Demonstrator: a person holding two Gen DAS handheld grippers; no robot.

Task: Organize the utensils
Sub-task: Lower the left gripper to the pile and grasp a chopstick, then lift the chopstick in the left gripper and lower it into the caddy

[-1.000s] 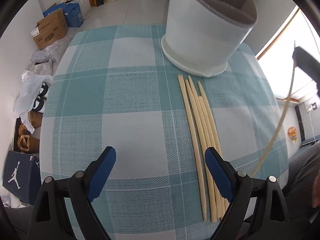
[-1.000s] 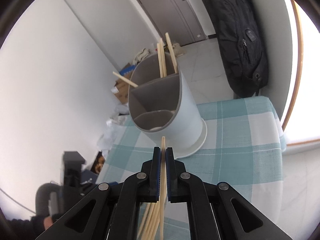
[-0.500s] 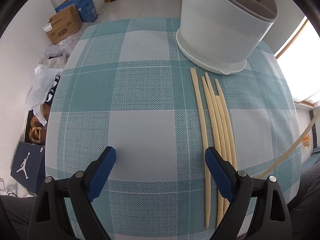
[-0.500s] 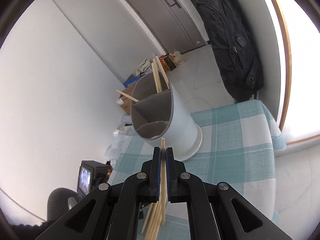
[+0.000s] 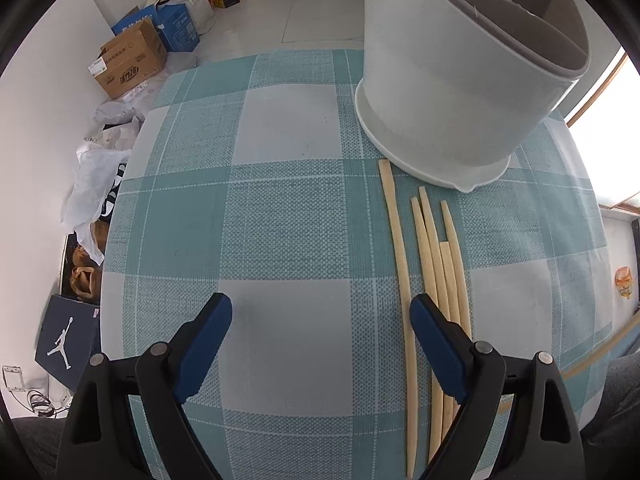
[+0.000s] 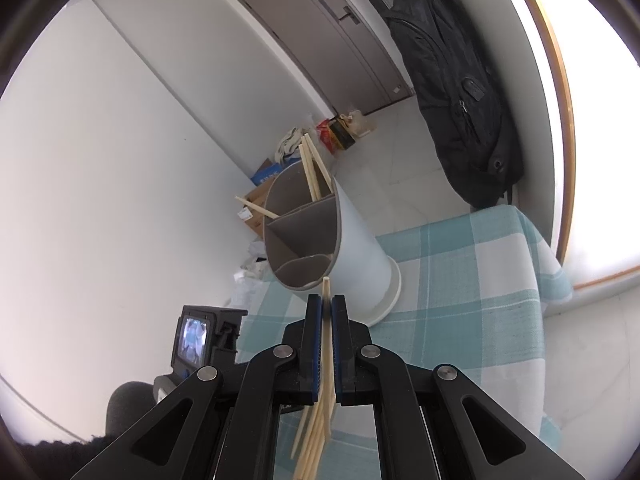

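Note:
A white and grey divided utensil holder (image 5: 460, 92) stands at the far right of the checked tablecloth (image 5: 280, 220). Several pale chopsticks (image 5: 434, 264) lie side by side in front of it. My left gripper (image 5: 320, 312) hangs open above the cloth; its right finger is over the near ends of those chopsticks and nothing is between its jaws. My right gripper (image 6: 326, 304) is shut on one chopstick (image 6: 326, 292), whose tip points at the holder (image 6: 356, 252) from short of its rim. A few chopsticks (image 6: 312, 168) stand in the holder's far compartment. The held chopstick (image 5: 592, 356) also shows low right in the left wrist view.
A black backpack (image 6: 456, 92) hangs on the wall beyond the table. Cardboard boxes (image 5: 128, 64), bags and a shoe box (image 5: 68, 336) sit on the floor to the left. The table's right edge (image 6: 540, 264) drops off beside a bright window.
The right gripper drew back and rose a little with its chopstick, so the holder looks smaller. In the left wrist view the held chopstick sank toward the lower right corner.

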